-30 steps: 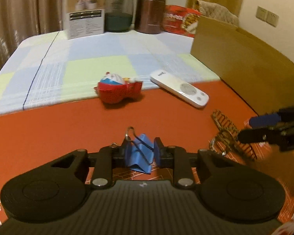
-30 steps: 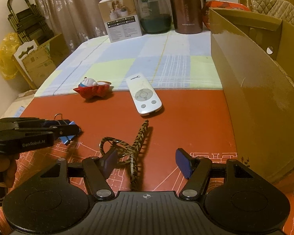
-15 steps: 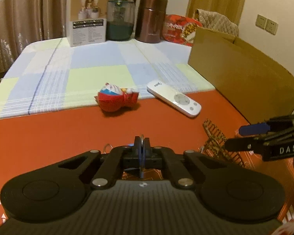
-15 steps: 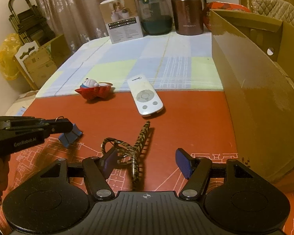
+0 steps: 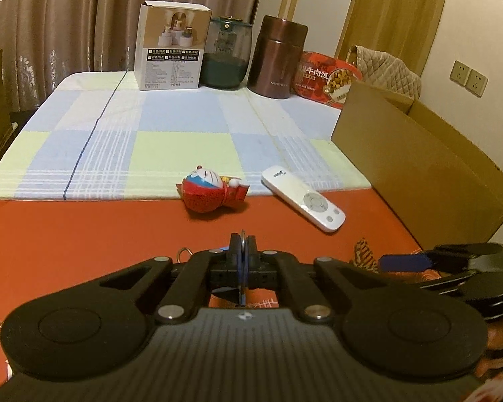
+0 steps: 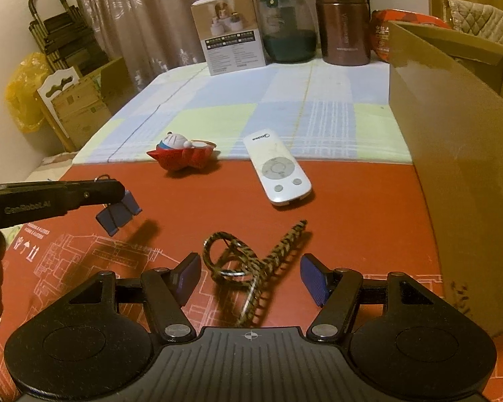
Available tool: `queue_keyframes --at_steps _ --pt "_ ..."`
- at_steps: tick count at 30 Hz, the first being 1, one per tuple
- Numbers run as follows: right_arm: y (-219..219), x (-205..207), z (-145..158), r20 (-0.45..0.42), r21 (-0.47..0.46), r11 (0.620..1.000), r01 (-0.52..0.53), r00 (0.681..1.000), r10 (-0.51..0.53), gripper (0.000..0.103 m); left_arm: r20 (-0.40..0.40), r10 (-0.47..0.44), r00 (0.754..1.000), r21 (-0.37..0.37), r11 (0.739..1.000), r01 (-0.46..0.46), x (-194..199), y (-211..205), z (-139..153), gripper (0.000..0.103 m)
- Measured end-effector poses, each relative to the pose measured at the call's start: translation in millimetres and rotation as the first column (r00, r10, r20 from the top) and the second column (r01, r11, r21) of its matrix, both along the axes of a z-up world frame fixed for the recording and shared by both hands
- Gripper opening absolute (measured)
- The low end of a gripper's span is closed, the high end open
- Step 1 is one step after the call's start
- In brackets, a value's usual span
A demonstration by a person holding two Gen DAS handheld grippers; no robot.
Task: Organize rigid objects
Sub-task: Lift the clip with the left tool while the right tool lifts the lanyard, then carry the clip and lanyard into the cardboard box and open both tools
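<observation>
At lower left of right view: left gripper (image 6: pixel 117 197) clamped on blue binder clip (image 6: pixel 119 212), lifted off red surface (image 6: pixel 352 207) | lower centre: right gripper (image 6: pixel 249 279) wide, astride leopard hair clip (image 6: pixel 251 261), not pressing

Both views are dim and warm-tinted, with an orange-yellow cast, soft grain and muddy detail in the dark corners. Soft shadows fall toward the right of the small blue metal binder clip (image 6: pixel 119 212) and the red-and-blue cartoon cat figurine (image 6: pixel 181 154) on the red table (image 6: pixel 352 207), and a pale sheen lies along the near wall of the brown cardboard box (image 6: pixel 452 154). Fisheye bending curves the edges and blacks out the corners; focus softens slightly toward the rim.
</observation>
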State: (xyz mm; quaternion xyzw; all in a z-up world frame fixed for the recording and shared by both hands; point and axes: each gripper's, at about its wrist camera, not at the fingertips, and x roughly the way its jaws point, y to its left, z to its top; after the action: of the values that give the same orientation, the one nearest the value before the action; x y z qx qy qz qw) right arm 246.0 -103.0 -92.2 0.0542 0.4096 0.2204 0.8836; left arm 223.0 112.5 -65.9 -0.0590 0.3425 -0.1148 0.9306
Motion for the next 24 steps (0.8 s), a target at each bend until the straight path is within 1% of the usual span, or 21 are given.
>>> queue_keyframes --at_steps 4,6,7,9,10,12,17,24 --pt "7 5 -7 -0.018 0.005 1.0 -0.003 1.0 0.003 0.062 -0.003 0.0 1.0 -0.009 1.0 0.0 1 -2 1 0.0" --pt "9 5 -8 -0.011 -0.001 1.0 0.002 1.0 -0.002 0.062 -0.005 0.001 1.0 -0.011 1.0 -0.001 1 -2 2 0.0" --pt "10 6 -7 -0.009 -0.01 1.0 0.006 1.0 -0.006 0.052 -0.007 0.002 1.0 -0.012 1.0 -0.002 1 -2 2 0.0" --pt "10 6 -5 -0.001 -0.022 1.0 0.009 1.0 -0.009 0.047 -0.008 0.003 1.0 -0.014 1.0 -0.003 0 -2 4 0.0" --pt "10 5 -3 0.006 -0.028 1.0 0.013 1.0 -0.012 0.04 -0.008 0.003 1.0 -0.014 1.0 -0.003 0 -3 5 0.0" --pt "9 3 2 0.026 -0.032 0.999 0.014 1.0 -0.013 0.035 -0.01 0.004 1.0 -0.013 1.0 -0.004 -1 -6 9 0.0" --pt "1 0 20 0.056 -0.003 1.0 0.029 0.998 -0.029 0.035 0.003 0.002 1.0 -0.009 1.0 -0.002 -3 -16 23 0.0" --pt "-16 -9 59 0.146 0.036 0.998 0.059 0.987 -0.063 0.035 0.037 -0.005 0.999 -0.009 1.0 0.005 -6 -35 51 0.0"
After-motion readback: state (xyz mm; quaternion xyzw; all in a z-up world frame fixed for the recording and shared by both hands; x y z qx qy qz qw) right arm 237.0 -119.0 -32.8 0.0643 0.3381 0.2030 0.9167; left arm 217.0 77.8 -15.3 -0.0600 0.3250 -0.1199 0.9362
